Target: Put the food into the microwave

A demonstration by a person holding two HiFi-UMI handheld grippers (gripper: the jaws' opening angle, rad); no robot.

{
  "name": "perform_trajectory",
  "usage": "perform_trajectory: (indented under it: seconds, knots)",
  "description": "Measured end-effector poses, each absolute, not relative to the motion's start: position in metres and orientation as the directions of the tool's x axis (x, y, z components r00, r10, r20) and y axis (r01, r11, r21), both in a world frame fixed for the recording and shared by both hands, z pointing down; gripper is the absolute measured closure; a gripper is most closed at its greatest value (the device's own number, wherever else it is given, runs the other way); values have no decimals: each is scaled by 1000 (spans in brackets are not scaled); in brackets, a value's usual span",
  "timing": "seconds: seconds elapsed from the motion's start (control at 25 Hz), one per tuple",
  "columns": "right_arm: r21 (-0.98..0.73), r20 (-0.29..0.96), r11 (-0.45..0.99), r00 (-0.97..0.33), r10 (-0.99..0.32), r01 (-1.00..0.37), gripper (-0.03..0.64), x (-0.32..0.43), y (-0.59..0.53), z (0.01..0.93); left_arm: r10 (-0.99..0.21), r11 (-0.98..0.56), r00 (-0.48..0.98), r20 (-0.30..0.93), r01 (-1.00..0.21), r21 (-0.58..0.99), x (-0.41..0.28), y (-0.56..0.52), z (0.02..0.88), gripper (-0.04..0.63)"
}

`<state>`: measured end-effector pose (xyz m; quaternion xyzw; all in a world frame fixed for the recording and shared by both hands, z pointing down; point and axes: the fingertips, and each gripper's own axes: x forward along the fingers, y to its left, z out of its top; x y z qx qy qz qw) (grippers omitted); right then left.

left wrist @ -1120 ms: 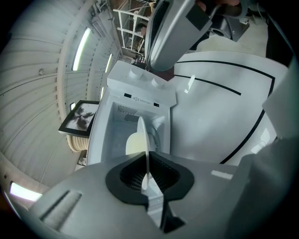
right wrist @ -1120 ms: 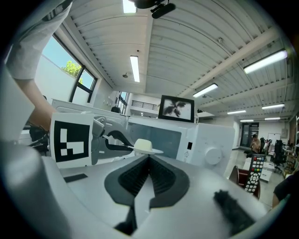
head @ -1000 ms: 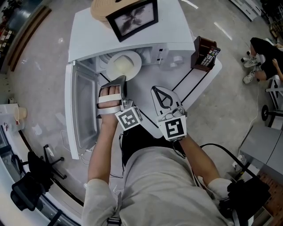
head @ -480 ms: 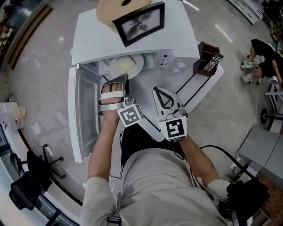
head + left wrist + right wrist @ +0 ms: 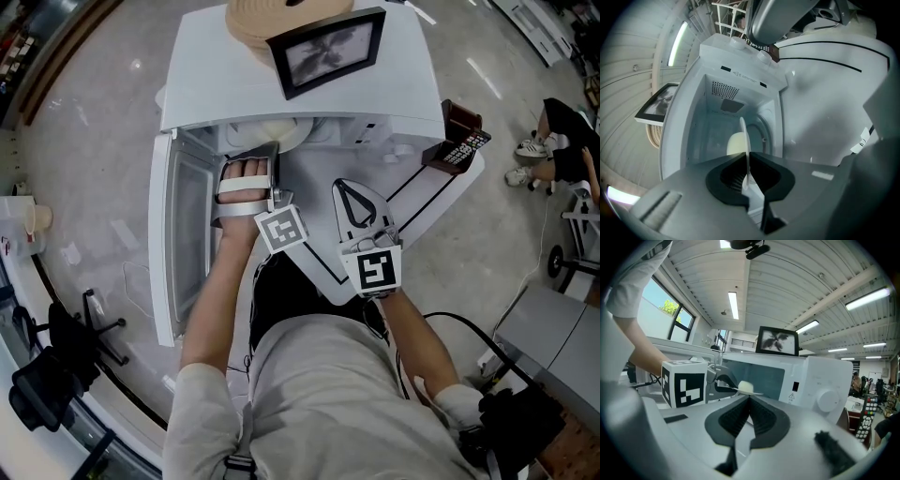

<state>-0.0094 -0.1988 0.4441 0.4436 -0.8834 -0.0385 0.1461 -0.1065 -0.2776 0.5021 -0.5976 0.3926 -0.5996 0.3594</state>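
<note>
L gripper (image 5: pixel 749 165) is clamped on the plate (image 5: pixel 746 136) by its near rim only. R gripper (image 5: pixel 749 401) has its jaws together, empty, giving no support. Pale food (image 5: pixel 735 143) sits mid-plate, just inside the microwave (image 5: pixel 712 126) mouth. Risk: the plate tips or clips a cavity wall and the food slides off.

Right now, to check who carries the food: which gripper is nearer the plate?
Left. The left gripper clamps the plate by its rim at the microwave mouth; the right gripper, shut and empty, hangs apart from it.
</note>
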Motion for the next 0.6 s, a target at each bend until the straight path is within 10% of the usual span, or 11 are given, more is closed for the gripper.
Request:
perform_trajectory:
  seconds: [0.6]
  knots:
    - [197,253,627,-579,-775,-753,606,-20,-217,453,-905,-424,-46,423,23,-905,-114,-320,515,565]
